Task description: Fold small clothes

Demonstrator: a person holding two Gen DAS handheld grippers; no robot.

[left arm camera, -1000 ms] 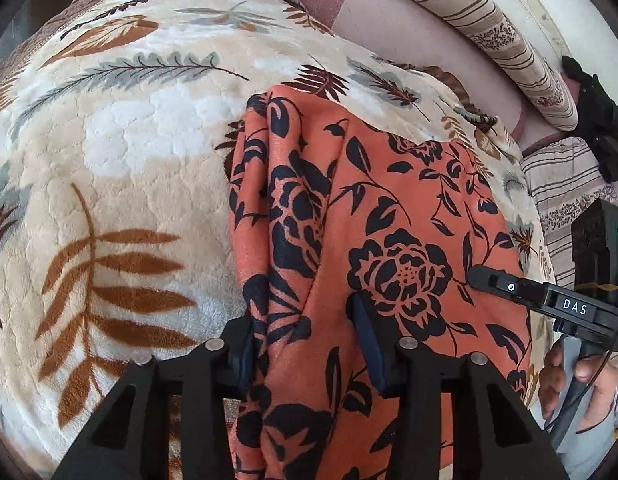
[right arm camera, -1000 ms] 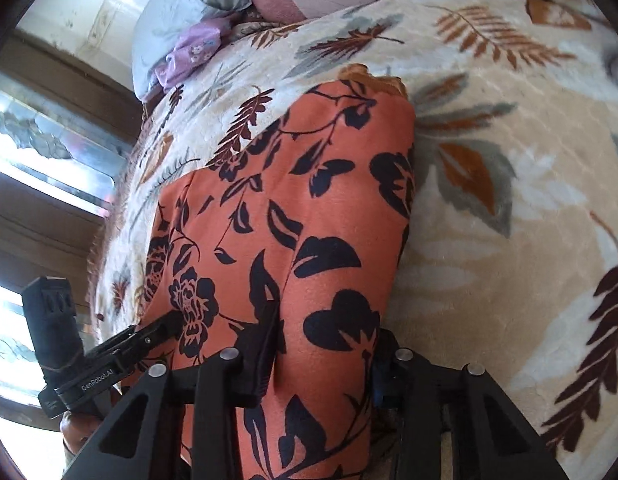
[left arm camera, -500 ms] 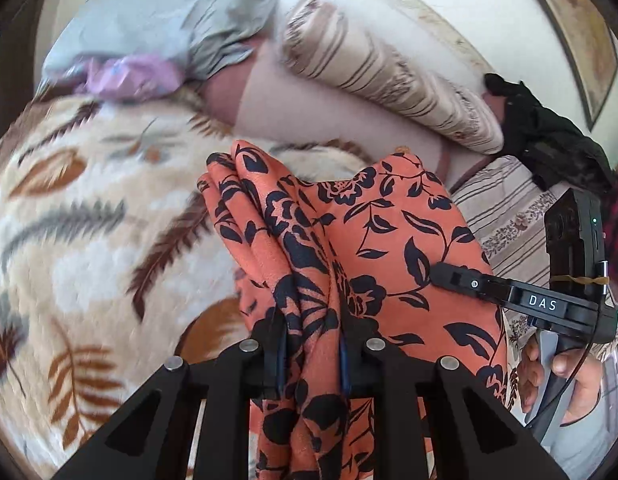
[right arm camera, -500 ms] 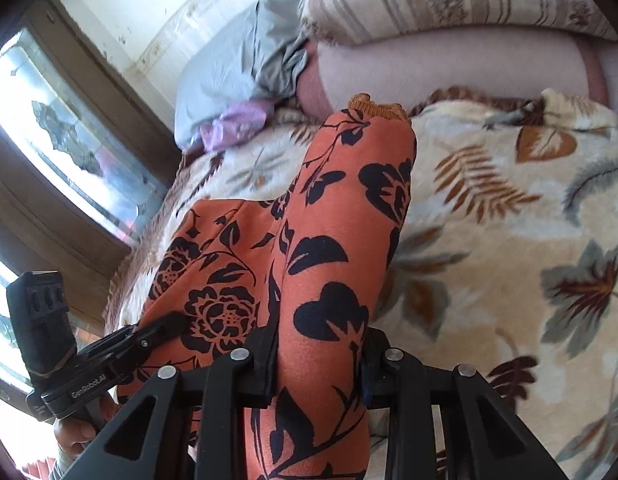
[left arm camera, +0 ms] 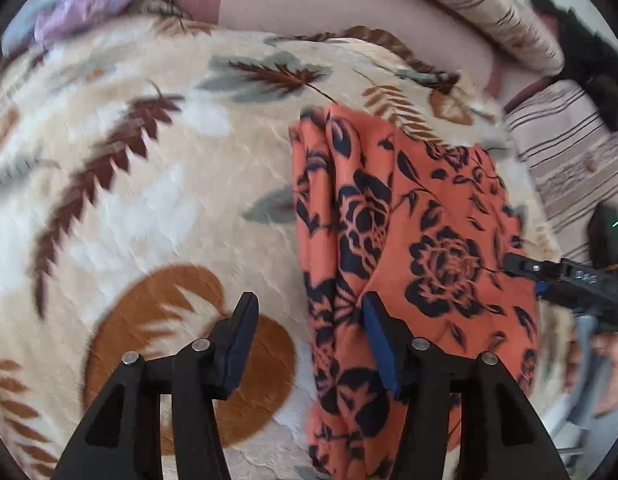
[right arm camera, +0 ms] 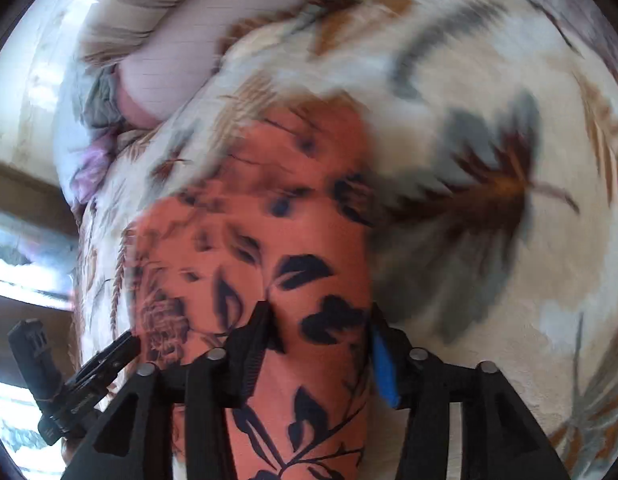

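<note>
An orange garment with black flowers lies folded on the cream leaf-print blanket. My left gripper is open over the garment's left edge; its right finger rests on the cloth, its left finger is over the blanket. In the right wrist view the garment runs between the open fingers of my right gripper, blurred by motion. Each gripper shows in the other's view, the right one at the garment's right edge and the left one at its left.
Striped pillows and a pink bolster lie at the head of the bed. A grey and purple cloth pile sits at the far left. A black item lies at the far right. A window is on the left.
Both grippers were shut on the lifted garment half a second ago. Now both have opened, and the garment lies down on the blanket. Both views tilted downward.
</note>
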